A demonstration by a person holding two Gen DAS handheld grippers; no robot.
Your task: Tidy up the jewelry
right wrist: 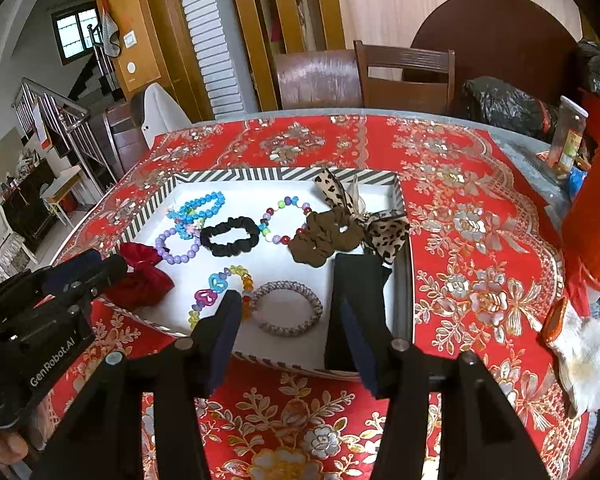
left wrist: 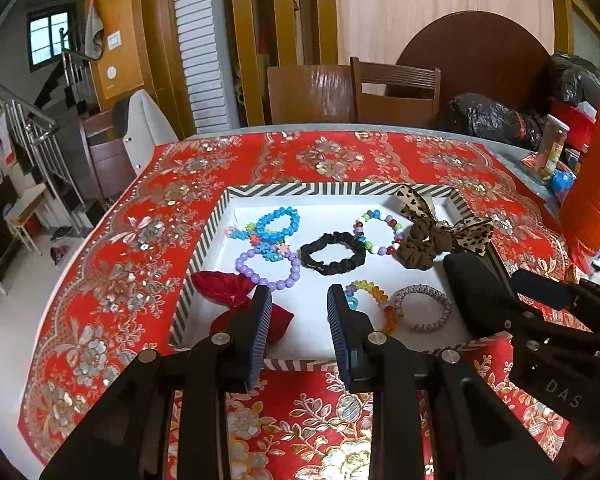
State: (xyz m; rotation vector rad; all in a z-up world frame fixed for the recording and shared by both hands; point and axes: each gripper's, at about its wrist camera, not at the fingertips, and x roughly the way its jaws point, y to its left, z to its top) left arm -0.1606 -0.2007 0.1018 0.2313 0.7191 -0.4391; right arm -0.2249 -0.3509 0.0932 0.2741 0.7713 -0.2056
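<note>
A white tray with a striped rim (left wrist: 204, 240) (right wrist: 236, 175) lies on the red cloth. In it are a blue bead bracelet (left wrist: 278, 220), a purple bead bracelet (left wrist: 268, 270), a black scrunchie (left wrist: 332, 253) (right wrist: 230, 236), a multicolour bead bracelet (left wrist: 378, 232), a leopard bow scrunchie (left wrist: 428, 240) (right wrist: 332, 236), a red velvet bow (left wrist: 236, 300) (right wrist: 140, 276), an amber bead string (left wrist: 376, 300), a woven grey bracelet (left wrist: 422, 308) (right wrist: 288, 314) and a black box (right wrist: 358, 304). My left gripper (left wrist: 300, 320) is open over the tray's near edge. My right gripper (right wrist: 290, 332) is open above the woven bracelet.
Wooden chairs (left wrist: 396, 92) stand behind the table. Black bags (left wrist: 496, 120), a jar (left wrist: 552, 148) and an orange box (left wrist: 596, 184) crowd the right side. A white glove (right wrist: 580, 356) lies on the cloth at the right.
</note>
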